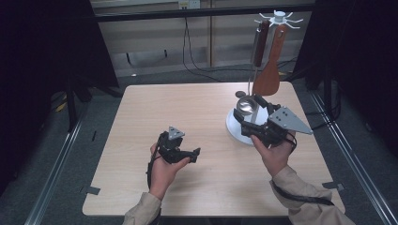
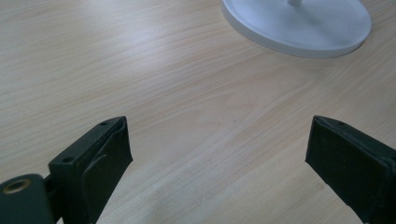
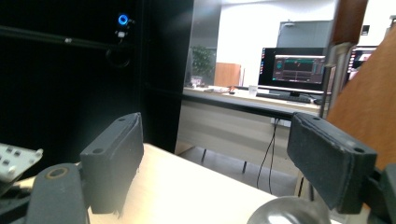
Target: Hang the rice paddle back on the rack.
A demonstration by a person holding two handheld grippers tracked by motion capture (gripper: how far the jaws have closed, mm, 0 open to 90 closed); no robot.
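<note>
we see right gripper [image 1: 247, 123] wide open, empty | ladle [image 1: 245, 104] hangs upright just ahead – nearest it | left gripper [image 1: 190, 154] open, empty

Two tools [image 1: 195, 153] [image 1: 244, 123] (black), one rack [image 1: 279, 18], three utensils [image 1: 268, 77]
</note>
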